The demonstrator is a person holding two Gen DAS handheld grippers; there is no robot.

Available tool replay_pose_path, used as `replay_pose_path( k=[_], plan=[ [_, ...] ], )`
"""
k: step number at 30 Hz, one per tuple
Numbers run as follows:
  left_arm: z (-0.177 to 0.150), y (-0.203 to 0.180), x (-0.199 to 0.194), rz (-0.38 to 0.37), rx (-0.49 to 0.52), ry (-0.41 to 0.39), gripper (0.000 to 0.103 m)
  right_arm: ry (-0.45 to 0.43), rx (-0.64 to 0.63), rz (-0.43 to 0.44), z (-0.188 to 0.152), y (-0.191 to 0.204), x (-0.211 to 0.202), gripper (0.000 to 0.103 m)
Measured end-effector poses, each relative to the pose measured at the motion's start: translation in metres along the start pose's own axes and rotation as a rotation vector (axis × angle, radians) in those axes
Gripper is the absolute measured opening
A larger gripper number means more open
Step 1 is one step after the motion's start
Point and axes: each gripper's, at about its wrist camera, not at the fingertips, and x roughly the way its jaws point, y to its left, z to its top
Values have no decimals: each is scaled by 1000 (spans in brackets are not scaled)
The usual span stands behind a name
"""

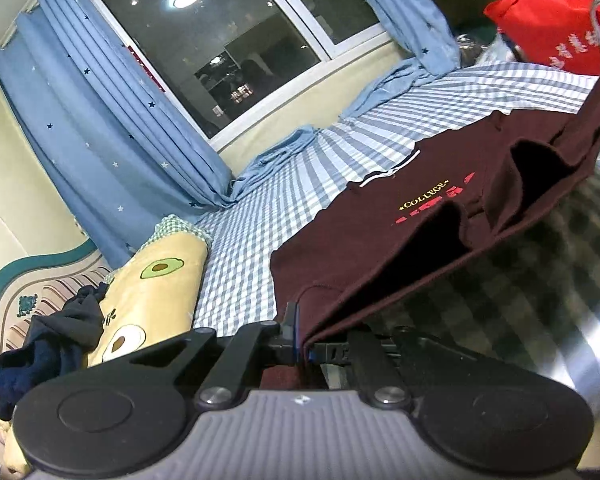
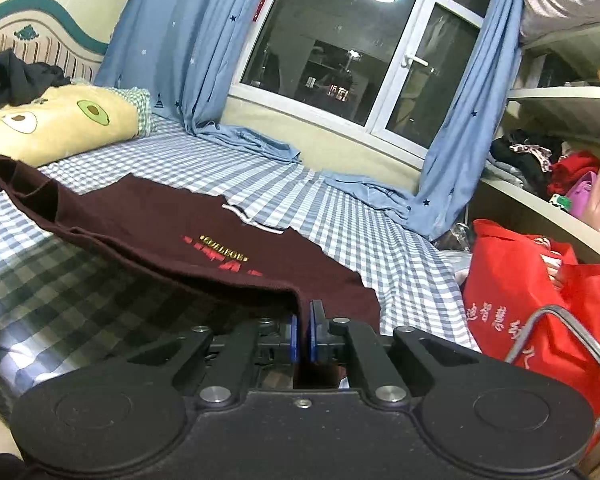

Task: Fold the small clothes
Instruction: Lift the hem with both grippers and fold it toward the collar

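Nearest to us, we are seeing the left gripper clamping its jaws on one corner of the maroon shirt, cloth pinched between the pads. In the right wrist view the right gripper is likewise pinching the other near corner of that shirt, blue pads nearly meeting with fabric between them. The near edge of the shirt is hanging raised between the two grippers, casting a shadow on the checked bedsheet below, while its far part, bearing the word COLLEGE, is lying flat on the sheet.

Further off, we are noting an avocado-print pillow with dark clothing heaped on it at the headboard. A red bag is sitting at the bed's other side. Beyond, blue star-print curtains are framing a dark window.
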Motion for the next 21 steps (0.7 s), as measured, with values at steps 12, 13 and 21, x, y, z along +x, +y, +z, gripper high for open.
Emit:
replay_pose_path(
  k=[12,13,21],
  plan=[
    [21,12,-24,-16,-117,-14,3,31,129,-23,-4,-12,-15,5],
    [27,16,-21,-14,-124,-26,3,20,125,-25,-1,-13,-13,5],
    [84,38,28,16,-87,-127,3,-91,91,-55,50,-38,41,5]
  ],
)
